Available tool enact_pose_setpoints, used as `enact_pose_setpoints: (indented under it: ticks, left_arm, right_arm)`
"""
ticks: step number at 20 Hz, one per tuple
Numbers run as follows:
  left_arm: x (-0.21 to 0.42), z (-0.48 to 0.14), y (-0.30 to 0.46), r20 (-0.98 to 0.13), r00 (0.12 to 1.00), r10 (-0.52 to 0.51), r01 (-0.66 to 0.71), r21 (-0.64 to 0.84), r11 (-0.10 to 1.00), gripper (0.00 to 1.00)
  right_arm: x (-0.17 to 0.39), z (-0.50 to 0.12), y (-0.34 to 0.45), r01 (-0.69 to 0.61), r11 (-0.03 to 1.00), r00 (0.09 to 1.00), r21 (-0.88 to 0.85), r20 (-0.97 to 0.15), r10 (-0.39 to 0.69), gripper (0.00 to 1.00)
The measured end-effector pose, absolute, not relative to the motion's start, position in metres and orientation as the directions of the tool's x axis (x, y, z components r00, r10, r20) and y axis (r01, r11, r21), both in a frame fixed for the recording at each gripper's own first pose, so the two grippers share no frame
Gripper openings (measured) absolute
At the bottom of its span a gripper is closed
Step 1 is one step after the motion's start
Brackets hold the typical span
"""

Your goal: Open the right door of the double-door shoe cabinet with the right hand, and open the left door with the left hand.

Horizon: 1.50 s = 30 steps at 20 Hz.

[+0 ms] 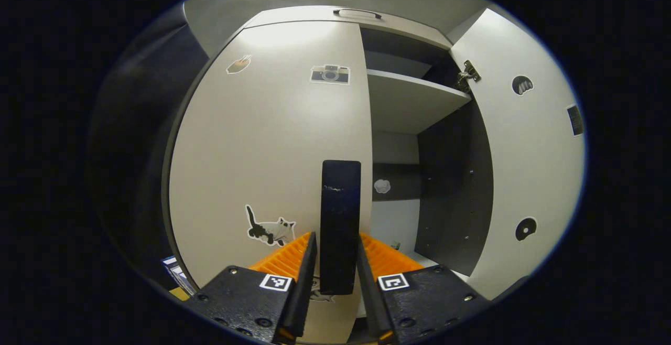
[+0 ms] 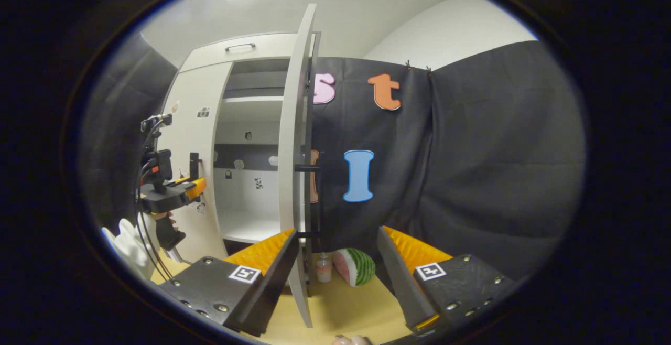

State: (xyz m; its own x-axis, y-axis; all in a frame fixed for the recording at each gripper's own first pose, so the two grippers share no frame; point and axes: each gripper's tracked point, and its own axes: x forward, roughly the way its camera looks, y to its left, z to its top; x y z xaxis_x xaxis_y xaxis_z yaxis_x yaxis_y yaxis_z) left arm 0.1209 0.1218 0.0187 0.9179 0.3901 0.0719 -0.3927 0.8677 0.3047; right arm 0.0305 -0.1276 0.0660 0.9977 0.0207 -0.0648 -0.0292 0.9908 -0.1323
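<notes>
Left gripper (image 1: 337, 261) jaws clamp upright handle (image 1: 340, 219); right gripper (image 2: 335, 261) jaws gape beside edge-on right door (image 2: 293, 151).

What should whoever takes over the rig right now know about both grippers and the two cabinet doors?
Left gripper: fingers on either side of the left door's handle, close to it; firm contact cannot be told.
Right gripper: open, holding nothing, the right door's edge between its fingers.
Right door: swung wide open, shelves visible inside.
Left door: closed.
Done: right door.
Left: close on the handle if needed, then pull the left door open.
</notes>
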Motion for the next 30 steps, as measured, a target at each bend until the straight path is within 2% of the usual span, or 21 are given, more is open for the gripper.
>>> enact_pose_setpoints:
  ticks: [3,10,11,13,20,21,22,26,27,28,29,30]
  left_arm:
    - [0.121,0.017,0.121,0.061,0.916,0.396,-0.393,0.327,0.859,0.38]
    - [0.12,0.017,0.121,0.05,0.92,0.388,-0.383,0.319,0.867,0.31]
    - [0.12,0.017,0.121,0.048,0.919,0.39,-0.384,0.321,0.865,0.28]
    - [0.12,0.017,0.121,0.038,0.916,0.399,-0.389,0.324,0.863,0.22]
    - [0.107,0.017,0.117,0.016,0.926,0.377,-0.364,0.306,0.88,0.18]
    - [0.106,0.016,0.118,0.012,0.927,0.374,-0.36,0.303,0.882,0.19]
    - [0.106,0.017,0.12,0.01,0.93,0.368,-0.354,0.303,0.885,0.19]
    - [0.098,0.018,0.12,-0.012,0.94,0.34,-0.322,0.293,0.901,0.19]
    - [0.096,0.018,0.121,-0.018,0.942,0.334,-0.315,0.287,0.905,0.18]
    - [0.095,0.017,0.122,-0.023,0.944,0.329,-0.309,0.284,0.908,0.19]
    - [0.095,0.017,0.123,-0.026,0.946,0.324,-0.304,0.281,0.91,0.19]
    - [0.094,0.018,0.123,-0.032,0.947,0.32,-0.299,0.277,0.913,0.18]
  right_arm:
    - [0.03,0.066,-0.129,-0.028,0.991,0.998,-0.133,-0.066,0.019,0.92]
    - [0.026,0.068,-0.131,-0.03,0.991,0.998,-0.13,-0.062,0.022,0.92]
    - [0.027,0.068,-0.13,-0.03,0.991,0.998,-0.128,-0.062,0.023,0.89]
    - [0.025,0.07,-0.132,-0.027,0.991,0.998,-0.128,-0.059,0.02,0.92]
    - [0.037,0.078,-0.133,-0.042,0.993,0.999,-0.11,-0.031,0.039,0.92]
    - [0.041,0.079,-0.132,-0.048,0.993,0.999,-0.107,-0.028,0.045,0.89]
    - [0.045,0.08,-0.13,-0.057,0.993,0.998,-0.103,-0.024,0.055,0.92]
    - [0.061,0.083,-0.13,-0.083,0.991,0.997,-0.105,-0.006,0.083,0.92]
    - [0.066,0.083,-0.132,-0.087,0.99,0.996,-0.107,-0.002,0.088,0.89]
    - [0.068,0.084,-0.132,-0.093,0.99,0.996,-0.11,0.001,0.093,0.92]
    - [0.072,0.086,-0.127,-0.097,0.989,0.995,-0.112,0.006,0.099,0.89]
    - [0.074,0.088,-0.123,-0.102,0.988,0.994,-0.114,0.012,0.104,0.92]
